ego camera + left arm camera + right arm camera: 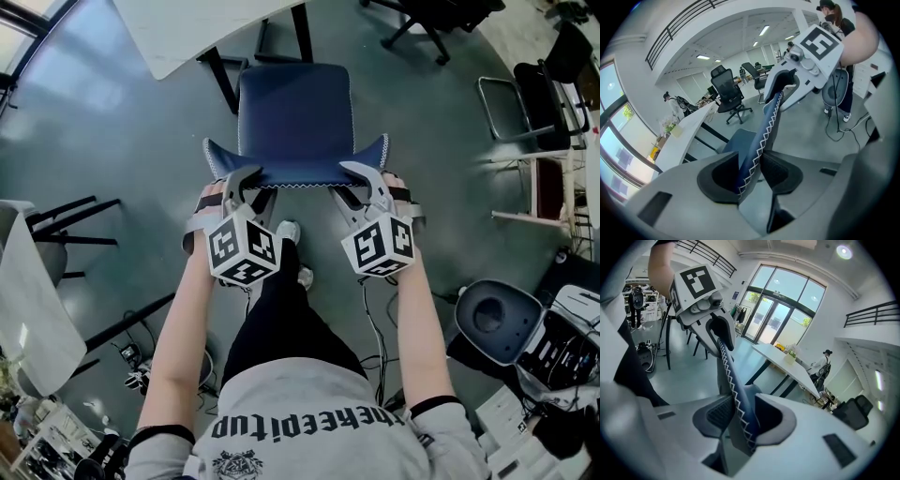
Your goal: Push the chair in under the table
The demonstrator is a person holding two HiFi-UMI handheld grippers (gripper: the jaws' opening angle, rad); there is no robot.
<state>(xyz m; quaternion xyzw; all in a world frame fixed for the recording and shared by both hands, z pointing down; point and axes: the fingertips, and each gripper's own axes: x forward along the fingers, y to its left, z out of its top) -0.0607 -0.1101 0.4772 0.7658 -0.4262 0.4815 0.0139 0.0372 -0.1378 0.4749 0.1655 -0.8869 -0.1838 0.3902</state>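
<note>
Standing on the grey floor (112, 122), the blue chair (295, 108) is recorded with the front of its seat close to the black legs of the white bench (202, 33). In the head view the seat appears to lie wholly outside the bench's edge. The backrest (295, 174) is the part of the chair farthest from the bench, and both grippers are set on its white-stitched top edge.

The left gripper (246, 180) is clamped near the backrest's left corner. In the left gripper view the stitched edge (761, 140) is seen pinched between the two dark pads of this gripper (757, 171).

The right gripper (361, 176) is closed on the same edge near the backrest's right corner. In the right gripper view the padded rim (733, 385) is seen seated between the pads of this gripper (743, 416), touching both.

A shoe (289, 231) is noted on the floor just behind the backrest, between the two grippers.
</note>
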